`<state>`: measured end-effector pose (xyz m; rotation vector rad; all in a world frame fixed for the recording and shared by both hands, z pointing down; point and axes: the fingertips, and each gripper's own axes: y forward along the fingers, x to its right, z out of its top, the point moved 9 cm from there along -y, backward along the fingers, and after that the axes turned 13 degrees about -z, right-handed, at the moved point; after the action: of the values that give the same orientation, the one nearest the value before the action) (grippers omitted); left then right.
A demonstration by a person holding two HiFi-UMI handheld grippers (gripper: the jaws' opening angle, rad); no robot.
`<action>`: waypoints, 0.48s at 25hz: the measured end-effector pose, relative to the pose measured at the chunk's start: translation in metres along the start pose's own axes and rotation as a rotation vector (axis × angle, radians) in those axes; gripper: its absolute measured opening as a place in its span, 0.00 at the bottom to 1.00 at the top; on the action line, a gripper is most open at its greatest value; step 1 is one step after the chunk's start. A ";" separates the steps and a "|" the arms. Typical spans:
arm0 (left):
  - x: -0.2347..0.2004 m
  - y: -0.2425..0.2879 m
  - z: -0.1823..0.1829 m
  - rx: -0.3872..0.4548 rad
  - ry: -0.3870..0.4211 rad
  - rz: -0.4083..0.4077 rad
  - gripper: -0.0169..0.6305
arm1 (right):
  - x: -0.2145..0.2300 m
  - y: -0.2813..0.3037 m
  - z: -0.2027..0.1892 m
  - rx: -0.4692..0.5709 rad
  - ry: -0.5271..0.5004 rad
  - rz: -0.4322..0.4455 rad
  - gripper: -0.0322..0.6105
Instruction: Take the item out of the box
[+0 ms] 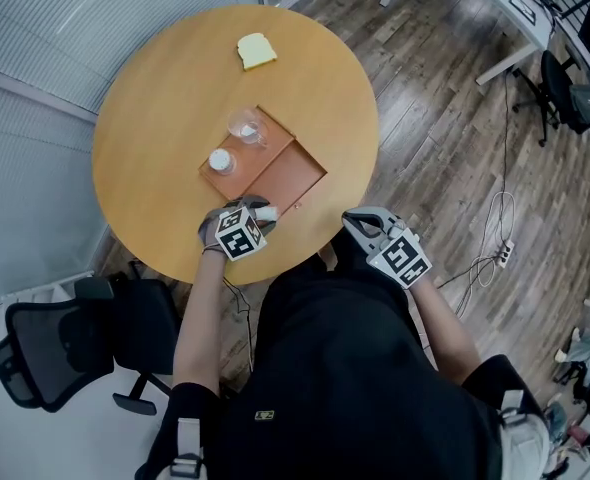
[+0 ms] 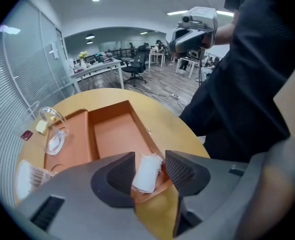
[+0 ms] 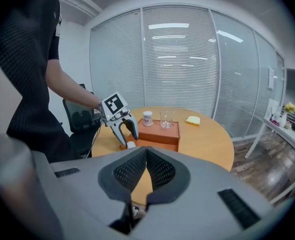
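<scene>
Fraying on the white roll is suggesting soft, light cloth, so I'm straddling its middle, left gripper spread wide, right gripper pinched together.

The round wooden bench has wide bare top left and right of the flat orange-brown box. A clear glass and a small white jar stand on the box's raised half, blocking a low pass there; the sunken half lies open from above. The left gripper crowds the box's near corner, fingers flanking a small white item. A yellow sponge sits well apart.
</scene>
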<state>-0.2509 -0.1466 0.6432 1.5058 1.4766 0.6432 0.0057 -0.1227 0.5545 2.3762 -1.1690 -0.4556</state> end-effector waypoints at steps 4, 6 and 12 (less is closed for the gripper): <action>-0.004 0.010 0.001 -0.076 0.036 -0.063 0.34 | 0.001 -0.004 -0.004 -0.009 0.005 -0.008 0.06; -0.007 0.011 0.002 -0.103 0.053 -0.074 0.34 | 0.002 -0.005 -0.007 -0.015 0.007 -0.012 0.06; -0.017 0.011 0.002 -0.186 0.108 -0.079 0.34 | 0.003 -0.006 -0.013 -0.028 0.020 -0.017 0.06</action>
<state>-0.2461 -0.1622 0.6557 1.2813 1.5053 0.8012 0.0178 -0.1185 0.5624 2.3624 -1.1273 -0.4494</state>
